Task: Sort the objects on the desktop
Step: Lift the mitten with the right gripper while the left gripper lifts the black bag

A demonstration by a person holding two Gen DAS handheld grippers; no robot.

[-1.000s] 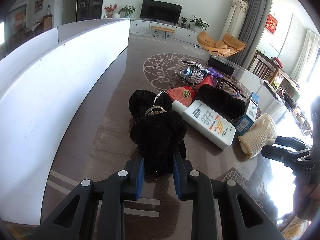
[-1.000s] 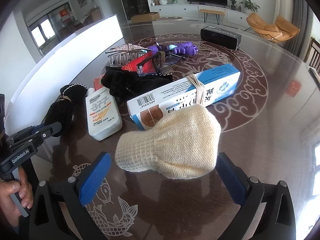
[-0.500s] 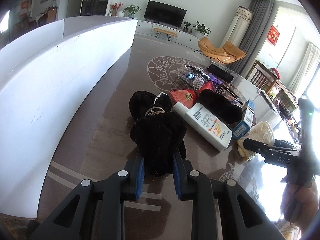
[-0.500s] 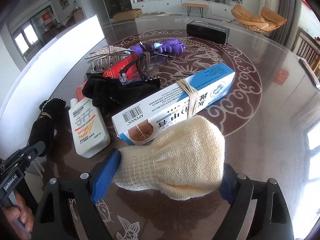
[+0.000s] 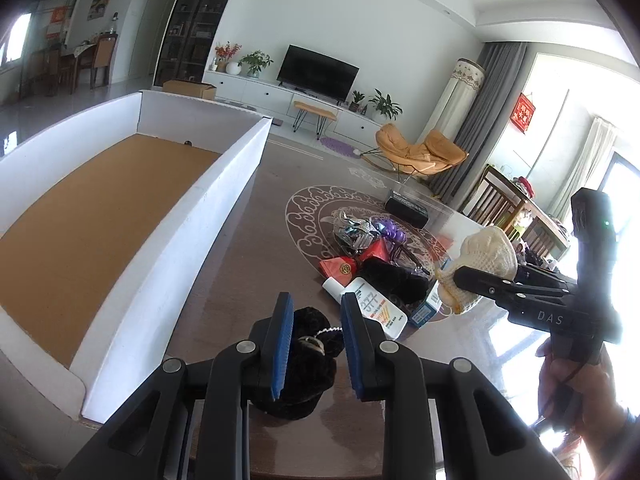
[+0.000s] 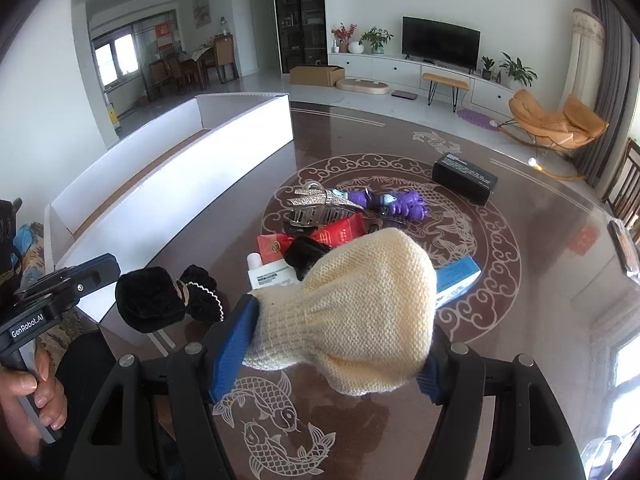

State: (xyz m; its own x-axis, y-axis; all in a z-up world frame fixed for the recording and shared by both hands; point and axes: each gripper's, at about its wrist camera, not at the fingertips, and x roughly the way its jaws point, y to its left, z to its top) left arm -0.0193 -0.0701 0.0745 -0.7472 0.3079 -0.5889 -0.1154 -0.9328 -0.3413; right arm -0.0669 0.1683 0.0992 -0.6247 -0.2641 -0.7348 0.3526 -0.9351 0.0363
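left tongs (image 5: 314,344) pinching a black velvet scrunchie (image 5: 298,376), right tongs (image 6: 328,340) pinching a cream knit pouch (image 6: 360,308)

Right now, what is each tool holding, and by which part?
Left tool: black velvet scrunchie, pinched across one end. Right tool: cream knit glove, gripped across its ribbed cuff.

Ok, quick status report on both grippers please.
Left gripper shut on black scrunchie, lifted. Right gripper shut on cream knit glove. White box open alongside, nothing in the way.
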